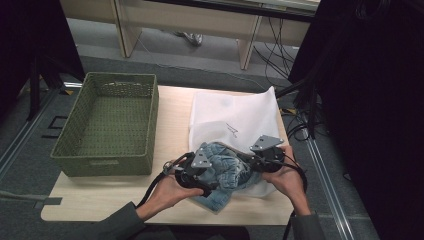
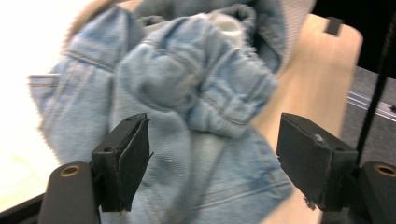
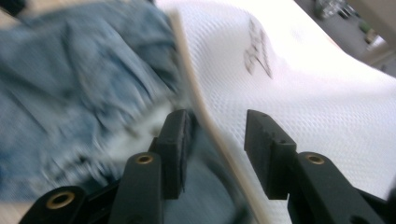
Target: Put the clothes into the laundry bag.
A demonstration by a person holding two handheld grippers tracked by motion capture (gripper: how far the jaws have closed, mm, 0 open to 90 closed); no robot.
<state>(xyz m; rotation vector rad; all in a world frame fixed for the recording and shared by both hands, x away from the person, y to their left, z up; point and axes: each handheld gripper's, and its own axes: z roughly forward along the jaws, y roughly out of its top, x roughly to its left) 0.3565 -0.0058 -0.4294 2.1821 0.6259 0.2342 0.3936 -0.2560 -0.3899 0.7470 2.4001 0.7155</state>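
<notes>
From the high view, a crumpled light blue denim garment (image 1: 222, 170) lies at the near edge of a pale wooden table (image 1: 100, 200), partly on a white mesh fabric bag (image 1: 232, 117) spread beyond it. A woven green rectangular basket (image 1: 107, 122) stands well to the garment's left, empty. The left gripper (image 1: 200, 172) and right gripper (image 1: 260, 157) sit at either side of the garment. In the left gripper view, the jaws stand wide apart with the denim's bunched folds (image 2: 187, 102) between and beyond them, nothing clamped. In the right gripper view, the jaws are apart, straddling the bag's cream-coloured hem (image 3: 205, 121) just beside the denim (image 3: 79, 88). The denim looks soft, floppy and fairly heavy; a thick seam or fold seems the surest hold. Bare tabletop lies open left of the garment, before the basket.
</notes>
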